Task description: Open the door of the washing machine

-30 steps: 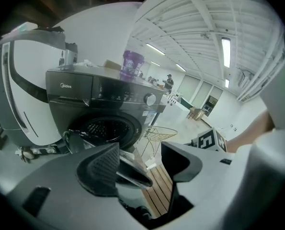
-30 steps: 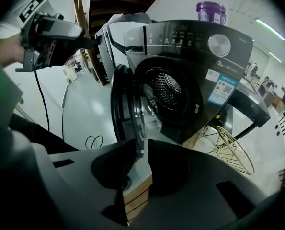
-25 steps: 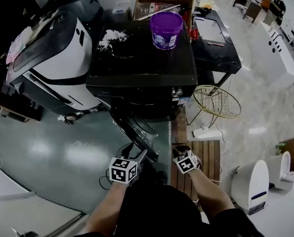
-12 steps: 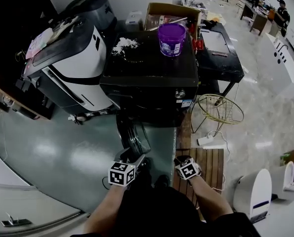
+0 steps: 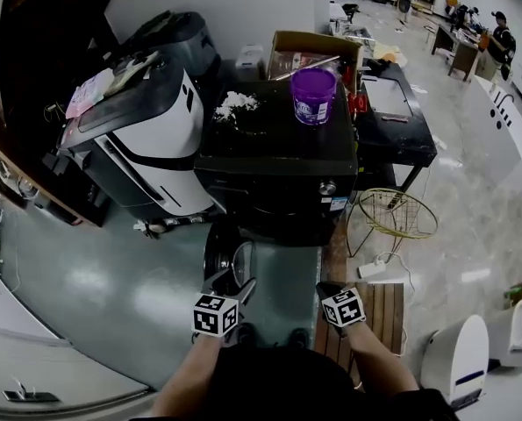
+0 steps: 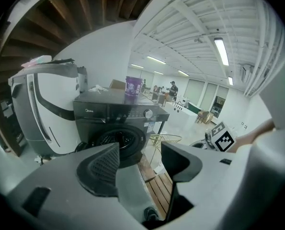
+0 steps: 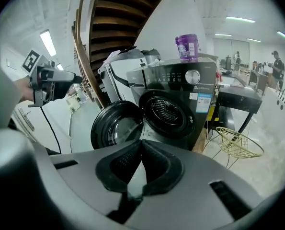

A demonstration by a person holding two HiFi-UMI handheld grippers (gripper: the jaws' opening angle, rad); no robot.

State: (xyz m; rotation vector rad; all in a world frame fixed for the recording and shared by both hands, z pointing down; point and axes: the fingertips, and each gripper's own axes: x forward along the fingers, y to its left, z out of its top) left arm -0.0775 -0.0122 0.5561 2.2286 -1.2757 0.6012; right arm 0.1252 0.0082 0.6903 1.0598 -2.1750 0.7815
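Two jaws of the right gripper (image 7: 141,146) lie pressed together with nothing between them; they have just been closing. The left gripper (image 6: 140,152) has its jaws spread and is just as empty, with only floor and wooden boards (image 6: 154,188) showing through the gap. Both grippers hover apart from the washer (image 7: 178,104).

The door (image 7: 117,126) stands swung wide to the left of the drum mouth (image 7: 167,110), so the opening looks done. What is left, I judge, is to get clear cleanly:
- Keep the left gripper off the door's edge, since it hangs nearest and a bump could send the door swinging.
- Let the door rest where it is, with no further push, as it seems near the end of its swing.
- Keep the right gripper clear of the basket (image 7: 238,143) beside the washer.

The right gripper view alone gives the whole front: the round door face-on, the drum mouth, the dial (image 7: 193,76) and the left gripper off at the left edge.

The head view shows the door (image 5: 228,254) only edge-on from above, just ahead of the left gripper (image 5: 237,289). It alone shows the washer's top, with the tub (image 5: 314,95) and a white heap (image 5: 236,105).

The left gripper view shows the drum mouth, but its own jaw covers where the door would be. It does catch the right gripper's marker cube (image 6: 222,137).
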